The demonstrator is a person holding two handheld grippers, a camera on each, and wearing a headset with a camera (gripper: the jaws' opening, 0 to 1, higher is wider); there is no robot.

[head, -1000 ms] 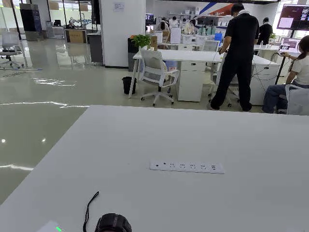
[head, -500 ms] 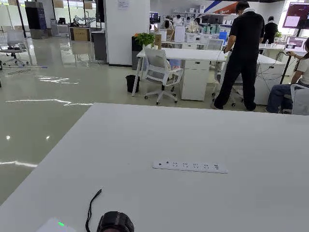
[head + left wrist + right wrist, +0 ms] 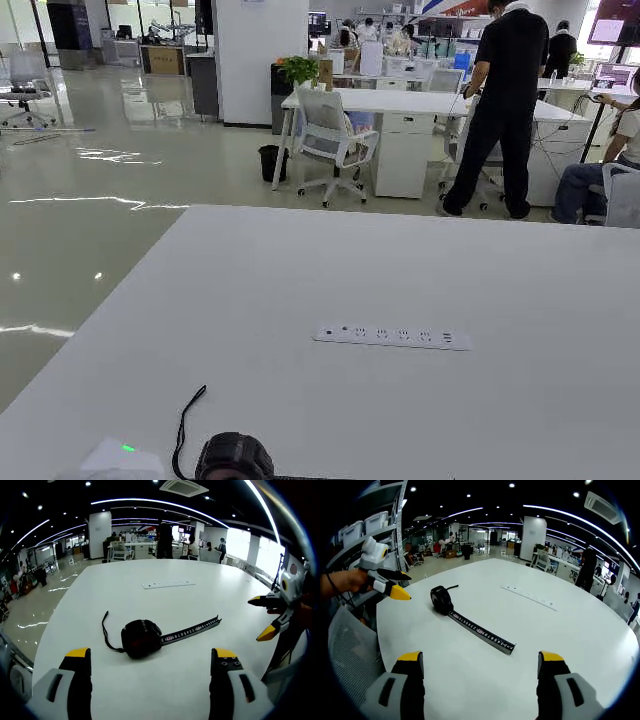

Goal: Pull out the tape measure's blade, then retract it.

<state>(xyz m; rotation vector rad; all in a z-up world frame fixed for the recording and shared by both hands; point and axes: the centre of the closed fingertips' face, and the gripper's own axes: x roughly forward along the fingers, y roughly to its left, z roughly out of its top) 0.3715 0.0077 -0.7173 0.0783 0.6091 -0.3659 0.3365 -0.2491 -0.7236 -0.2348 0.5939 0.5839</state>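
White tabletop [image 3: 500,400] in a big open office carries the work. At its near edge sits the black tape measure [image 3: 141,639]. Its blade [image 3: 192,629] is drawn out partway and lies flat on the table, running off to the right. A thin black strap [image 3: 105,630] trails from the tape measure's left side. Farther across the table, well apart, lies a white power strip [image 3: 392,336].

The left gripper [image 3: 151,653] hovers just on the near side of the tape measure, jaws spread wide, empty and touching nothing. The right gripper [image 3: 480,656] is held off to the right near the blade's free end, clear of it, jaws likewise spread and empty.

With the blade out and neither gripper on it, the pull looks done and the retract step seems to be in hand. That likely calls for one gripper to steady the tape measure while the other takes the blade's end and feeds it back slowly, so it does not whip.
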